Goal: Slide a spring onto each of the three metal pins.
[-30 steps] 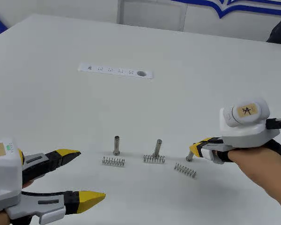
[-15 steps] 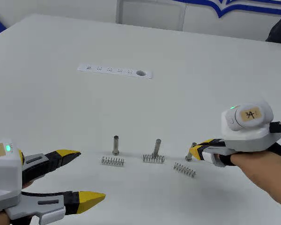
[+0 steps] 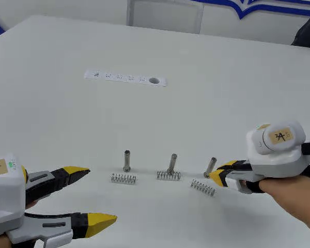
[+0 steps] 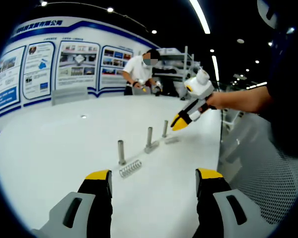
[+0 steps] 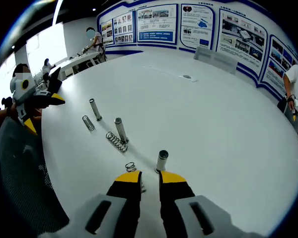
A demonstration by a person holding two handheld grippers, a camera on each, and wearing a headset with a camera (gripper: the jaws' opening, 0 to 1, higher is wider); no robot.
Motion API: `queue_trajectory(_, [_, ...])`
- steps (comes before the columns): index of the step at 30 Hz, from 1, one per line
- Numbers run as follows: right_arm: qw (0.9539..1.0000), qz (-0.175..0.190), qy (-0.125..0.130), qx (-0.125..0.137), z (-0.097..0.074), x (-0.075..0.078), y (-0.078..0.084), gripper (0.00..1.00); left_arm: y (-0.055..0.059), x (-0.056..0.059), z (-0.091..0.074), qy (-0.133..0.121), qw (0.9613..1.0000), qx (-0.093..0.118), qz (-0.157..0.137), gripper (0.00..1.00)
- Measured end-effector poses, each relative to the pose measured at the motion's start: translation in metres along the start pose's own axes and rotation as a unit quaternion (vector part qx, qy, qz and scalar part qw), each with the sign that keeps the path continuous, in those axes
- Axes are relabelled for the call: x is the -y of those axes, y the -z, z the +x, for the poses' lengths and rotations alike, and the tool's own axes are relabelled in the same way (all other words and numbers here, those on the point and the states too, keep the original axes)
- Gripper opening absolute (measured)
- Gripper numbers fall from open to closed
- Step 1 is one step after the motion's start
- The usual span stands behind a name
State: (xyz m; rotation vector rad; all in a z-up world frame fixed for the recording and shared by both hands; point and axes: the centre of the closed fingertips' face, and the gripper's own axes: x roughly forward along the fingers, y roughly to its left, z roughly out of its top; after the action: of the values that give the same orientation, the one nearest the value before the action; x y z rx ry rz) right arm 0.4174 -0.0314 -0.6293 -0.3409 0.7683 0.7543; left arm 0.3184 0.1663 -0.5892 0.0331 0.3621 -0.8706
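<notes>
Lead: Broad white workbench (image 3: 222, 77) under you, with a flat white power strip (image 3: 125, 78) set into it well beyond the work. Your left gripper (image 3: 101, 194) hangs low at your near left, its black, yellow-tipped jaws spread wide with nothing between them.

Spotter: Your right gripper (image 3: 215, 176) is the busy one. Its jaws are drawn close, with only a thin slit at the tips, and they grip nothing. The tips sit just beside the right pin (image 3: 210, 167), a slim silver metal post standing upright.

Lead: Two more like it stand in the same row, the middle pin (image 3: 172, 163) and the left pin (image 3: 126, 160). All three are bare.

Spotter: Three small coiled steel-wire springs lie flat on your side of that row. The left spring (image 3: 123, 179) is near its pin, the middle spring (image 3: 168, 175) seems to touch its pin's foot, and the right spring (image 3: 203, 187) lies angled just below your right tips.

Lead: By my reading nothing is threaded yet, so you're at the first pickup. Part the right jaws a little, come down on the right spring and pinch it across the coils near one end, leaving the bore free. Then stand it over the right pin's top and let it slide. Grip lightly — a squeezed spring may flick away.
</notes>
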Motion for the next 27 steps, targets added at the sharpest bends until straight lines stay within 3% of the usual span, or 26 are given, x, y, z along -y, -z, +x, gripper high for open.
queue_trajectory(14, [0.9969, -0.048, -0.046, -0.042, 0.007, -0.017, 0.019, 0.16, 0.000, 0.003, 0.003, 0.004, 1.0000, -0.005, 0.001, 0.69])
queue_trajectory(27, [0.9886, -0.104, -0.070, -0.083, 0.016, -0.020, 0.031, 0.16, 0.005, 0.005, 0.005, 0.004, 0.9999, -0.009, -0.006, 0.68])
